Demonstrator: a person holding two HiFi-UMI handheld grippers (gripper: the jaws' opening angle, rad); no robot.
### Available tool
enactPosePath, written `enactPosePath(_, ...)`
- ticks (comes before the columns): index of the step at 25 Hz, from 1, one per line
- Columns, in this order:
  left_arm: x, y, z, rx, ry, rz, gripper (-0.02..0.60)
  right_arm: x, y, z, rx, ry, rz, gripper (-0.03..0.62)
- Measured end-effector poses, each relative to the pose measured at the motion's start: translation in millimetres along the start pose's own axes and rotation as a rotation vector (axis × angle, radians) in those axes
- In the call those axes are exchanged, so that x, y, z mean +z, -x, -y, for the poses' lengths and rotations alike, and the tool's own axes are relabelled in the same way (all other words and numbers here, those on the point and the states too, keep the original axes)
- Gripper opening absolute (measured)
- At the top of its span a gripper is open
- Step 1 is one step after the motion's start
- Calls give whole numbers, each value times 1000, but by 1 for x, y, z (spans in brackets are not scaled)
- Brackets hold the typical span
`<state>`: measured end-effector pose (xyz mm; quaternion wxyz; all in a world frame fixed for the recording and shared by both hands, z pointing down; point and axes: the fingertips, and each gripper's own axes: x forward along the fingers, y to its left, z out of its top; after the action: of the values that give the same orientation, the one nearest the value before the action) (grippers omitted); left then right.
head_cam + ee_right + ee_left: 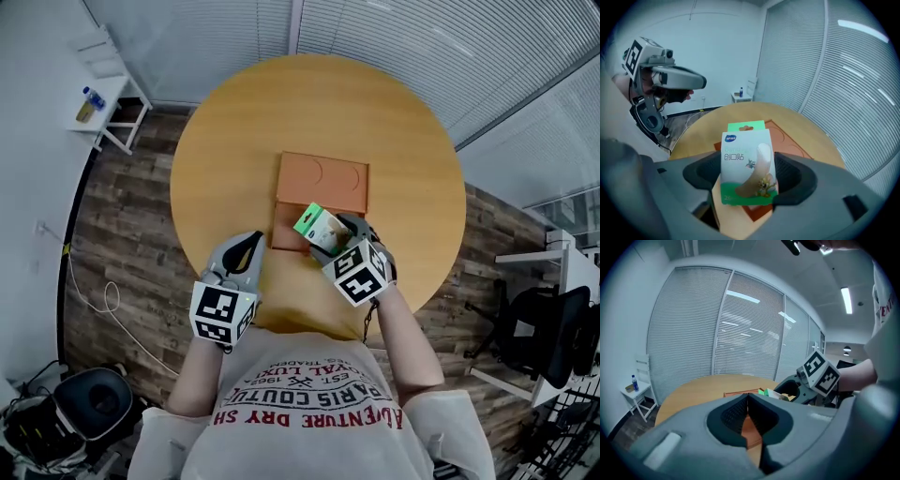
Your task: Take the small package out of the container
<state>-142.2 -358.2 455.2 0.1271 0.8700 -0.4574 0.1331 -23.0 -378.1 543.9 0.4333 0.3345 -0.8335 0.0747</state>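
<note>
We see a round wooden worktop [412,141] from above, standing on dark plank flooring [122,234], with slatted blinds [450,42] along the far side. A flat orange-brown container [323,180] lies at the middle of the worktop, its bare surface marked with two curved lines.

The right hand-held gripper [330,234] is over the container's near edge. Its jaws are clamped on the small package [317,226], a white and green box held upright by its sides. In the right gripper view the package [747,161] fills the space between the jaws of the right hand-held gripper [747,176], with the container [787,140] beyond and below it.

The left hand-held gripper [249,246] sits near the worktop's near edge, just beside the container's near left corner. In the left gripper view its jaws [749,416] are pressed together on nothing.

The far half of the worktop is bare wood on all sides of the container. Off the worktop, a small white side table [111,89] at the far left carries a blue-capped bottle [93,97]. A pale cable [105,302] loops on the floor at the left, and a black chair [553,337] stands at the right.
</note>
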Motion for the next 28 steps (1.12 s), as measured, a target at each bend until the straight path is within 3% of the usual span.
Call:
enactPosePath(8, 26, 16, 31, 16, -68, 62, 11, 32, 74, 14, -135, -43, 229, 356)
enactPosePath(17, 73, 29, 39, 63, -110, 157, 11, 63, 172, 51, -285, -254, 532, 357)
enactPosePath(23, 94, 37, 32, 87, -126, 196, 11, 81, 196, 60, -341, -274, 619, 357)
enactPosePath(28, 113, 40, 26, 89, -131, 232, 11, 87, 194, 63, -318, -358, 673, 357)
